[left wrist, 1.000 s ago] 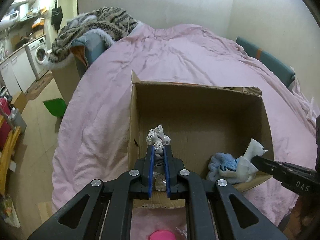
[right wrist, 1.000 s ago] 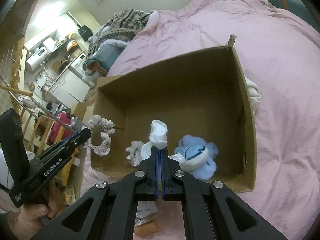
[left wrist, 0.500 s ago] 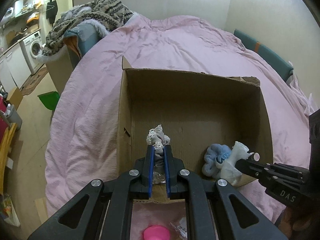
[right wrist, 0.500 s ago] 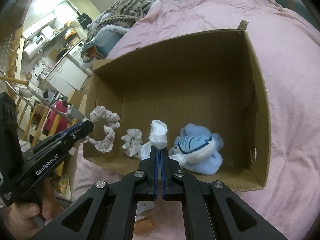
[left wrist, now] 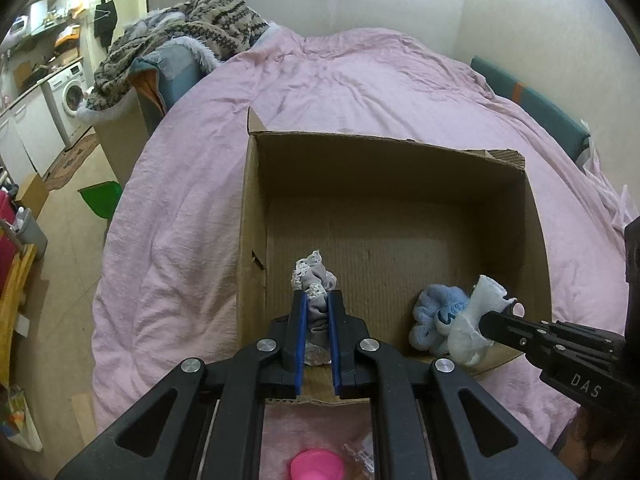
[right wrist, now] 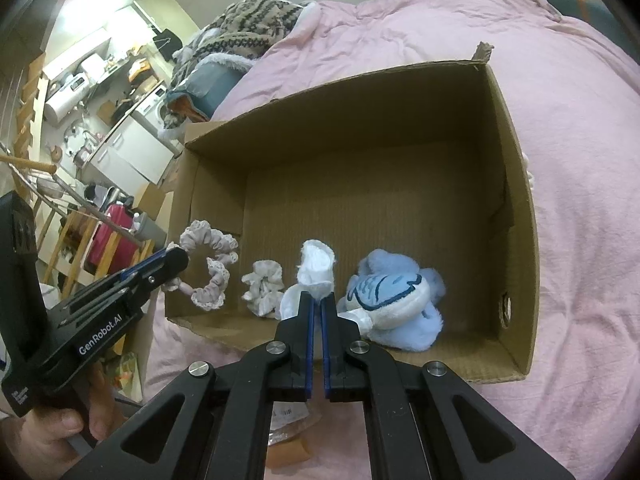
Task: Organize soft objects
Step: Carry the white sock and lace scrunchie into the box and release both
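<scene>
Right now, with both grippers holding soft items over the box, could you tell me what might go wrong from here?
The scrunchie in the left gripper hangs at the cardboard box's left wall; released there, it might fall outside onto the bedspread. The white sock in the right gripper hangs by the blue plush and could catch on it if dragged.

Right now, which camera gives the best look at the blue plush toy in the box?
The right wrist view. There the plush lies in full sight in the box, stitched face up, beside the right gripper. In the left wrist view the plush is smaller, and the white cloth covers part of it.
</scene>
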Demonstrator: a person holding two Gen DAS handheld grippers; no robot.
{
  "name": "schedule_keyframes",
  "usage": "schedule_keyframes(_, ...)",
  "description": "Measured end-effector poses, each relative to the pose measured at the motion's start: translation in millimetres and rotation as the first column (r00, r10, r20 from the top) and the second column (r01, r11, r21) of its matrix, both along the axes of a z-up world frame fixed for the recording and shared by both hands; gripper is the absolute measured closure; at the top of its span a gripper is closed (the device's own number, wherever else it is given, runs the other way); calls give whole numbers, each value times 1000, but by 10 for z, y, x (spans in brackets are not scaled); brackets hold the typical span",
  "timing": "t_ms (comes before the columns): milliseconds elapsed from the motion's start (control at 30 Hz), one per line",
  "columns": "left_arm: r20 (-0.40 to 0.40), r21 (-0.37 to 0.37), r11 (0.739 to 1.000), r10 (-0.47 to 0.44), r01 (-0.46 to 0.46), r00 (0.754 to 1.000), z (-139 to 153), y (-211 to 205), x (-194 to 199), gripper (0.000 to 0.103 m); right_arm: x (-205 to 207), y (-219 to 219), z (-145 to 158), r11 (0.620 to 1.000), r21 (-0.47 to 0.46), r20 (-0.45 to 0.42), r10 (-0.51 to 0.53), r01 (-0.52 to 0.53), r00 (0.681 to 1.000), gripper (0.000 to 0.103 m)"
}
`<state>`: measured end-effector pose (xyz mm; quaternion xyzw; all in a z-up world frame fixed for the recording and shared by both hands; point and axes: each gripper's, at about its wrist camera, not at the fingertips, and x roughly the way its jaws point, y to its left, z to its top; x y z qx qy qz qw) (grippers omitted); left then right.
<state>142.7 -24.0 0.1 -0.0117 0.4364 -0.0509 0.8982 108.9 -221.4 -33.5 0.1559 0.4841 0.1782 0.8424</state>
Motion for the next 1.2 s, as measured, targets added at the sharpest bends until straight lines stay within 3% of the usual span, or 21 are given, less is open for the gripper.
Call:
schedule_keyframes(433, -3, -16, 1000, -4, 4, 1000, 5, -4, 5, 92, 20, -86, -13, 998, 59, -14, -22, 23, 1000, 93)
schedule_keyframes(533, -3, -9, 1000, -3, 3, 1000, 7, -11, 7, 83, 14, -109, 2, 997, 69, -11, -35, 36, 999, 72)
schedule_keyframes(600, 3, 0, 1000, -1, 1, 1000, 12, -20, 1, 73, 11, -131, 10, 996, 77, -7, -50, 51, 999, 45)
schedule_keyframes(667, 14, 7, 1000, 5, -5, 1000, 23, -27, -12, 50, 3, -154, 30, 994, 77, 6, -72, 71, 997, 38)
schedule_keyframes(733, 28, 12, 1000, 18, -18, 999, 38, -26, -28, 38, 9, -175, 45, 994, 77, 11, -84, 83, 996, 38)
schedule_keyframes(1200, 33, 19, 1000, 21, -21, 999, 84, 39, -115, 38, -53, -276, 79, 988, 61, 15, -141, 140, 990, 38)
